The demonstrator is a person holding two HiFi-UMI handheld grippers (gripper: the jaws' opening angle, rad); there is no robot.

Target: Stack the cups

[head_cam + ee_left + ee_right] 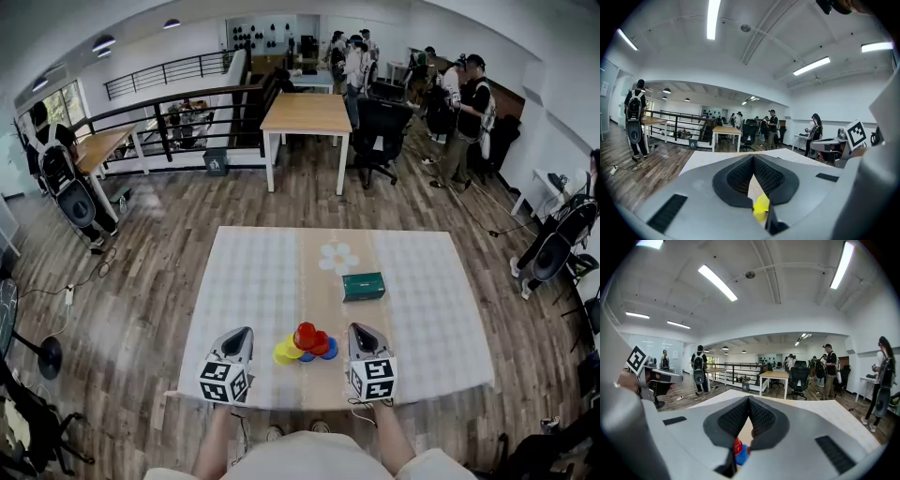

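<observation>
A cluster of small cups sits near the table's front edge: yellow cups [285,352] on the left, red cups [307,336] in the middle, a blue cup [329,350] on the right. My left gripper [244,332] hovers just left of the cluster, shut and empty. On the other side, just right of the cups, my right gripper [360,329] is also shut and empty. The left gripper view has a yellow cup [761,207] below the closed jaws [753,157]. Under the closed jaws [749,399] in the right gripper view, a red cup [737,445] and a blue cup [742,453] peek out.
The table [253,281] wears a white patterned cloth with a tan strip down the middle. A green box [363,286] lies behind the cups, to the right. Beyond are a wooden table [307,112], office chairs, a railing and several standing people.
</observation>
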